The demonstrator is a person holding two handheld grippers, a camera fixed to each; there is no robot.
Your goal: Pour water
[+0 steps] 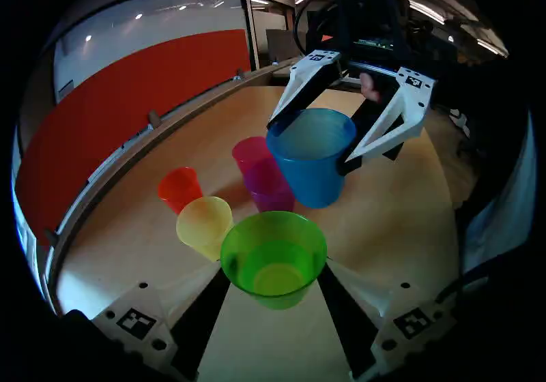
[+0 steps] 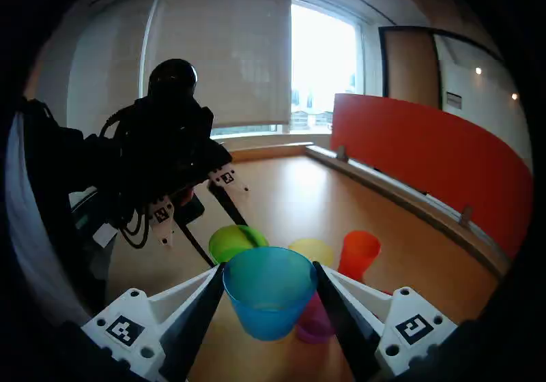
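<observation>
Between blue cup (image 1: 310,157) and green cup (image 1: 273,259) stands purple cup (image 1: 269,187); yellow cup (image 1: 203,226) beside.

Green cup (image 1: 274,262) clamped in left hand-held gripper (image 1: 273,273), blue cup (image 1: 310,170) gripped by right hand-held gripper (image 1: 310,144), close to magenta cup (image 1: 263,170)

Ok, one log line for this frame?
left gripper: shut on green translucent plastic cup | right gripper: shut on blue translucent plastic cup | pour: not yet begun

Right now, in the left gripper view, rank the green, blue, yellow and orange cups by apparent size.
1. green cup and blue cup: near alike; green is nearest the camera, so unsure.
2. yellow cup.
3. orange cup, smallest.
</observation>
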